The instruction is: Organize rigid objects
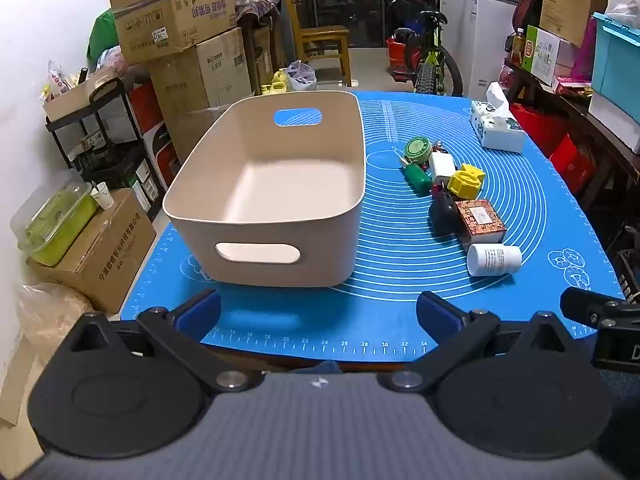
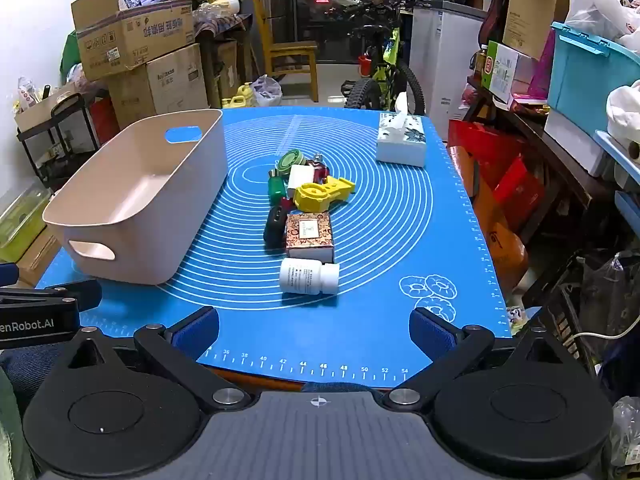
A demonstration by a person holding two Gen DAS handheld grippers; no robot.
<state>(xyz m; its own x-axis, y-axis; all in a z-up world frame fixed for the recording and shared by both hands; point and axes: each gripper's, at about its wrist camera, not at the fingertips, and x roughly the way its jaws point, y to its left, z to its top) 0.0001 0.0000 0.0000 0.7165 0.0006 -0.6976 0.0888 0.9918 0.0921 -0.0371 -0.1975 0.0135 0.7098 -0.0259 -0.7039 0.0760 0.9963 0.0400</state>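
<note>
An empty beige bin (image 1: 200,200) (image 2: 120,216) stands on the left of the blue mat (image 1: 380,320) (image 2: 360,240). To its right lies a row of small objects: a white pill bottle (image 1: 494,260) (image 2: 308,277), a patterned box (image 1: 480,220) (image 2: 309,235), a black item (image 1: 442,214) (image 2: 275,222), a yellow plastic part (image 1: 466,180) (image 2: 320,194), a green bottle (image 1: 418,177) (image 2: 277,189) and a round green tin (image 1: 418,148) (image 2: 291,159). My left gripper (image 1: 319,312) is open and empty at the mat's near edge. My right gripper (image 2: 314,330) is open and empty in front of the bottle.
A tissue box (image 1: 498,128) (image 2: 401,140) sits at the mat's far right. Cardboard boxes (image 1: 176,20) and a black cart (image 1: 100,136) stand left of the table. Red bags and shelves (image 2: 520,184) crowd the right. A bicycle (image 2: 380,80) stands behind.
</note>
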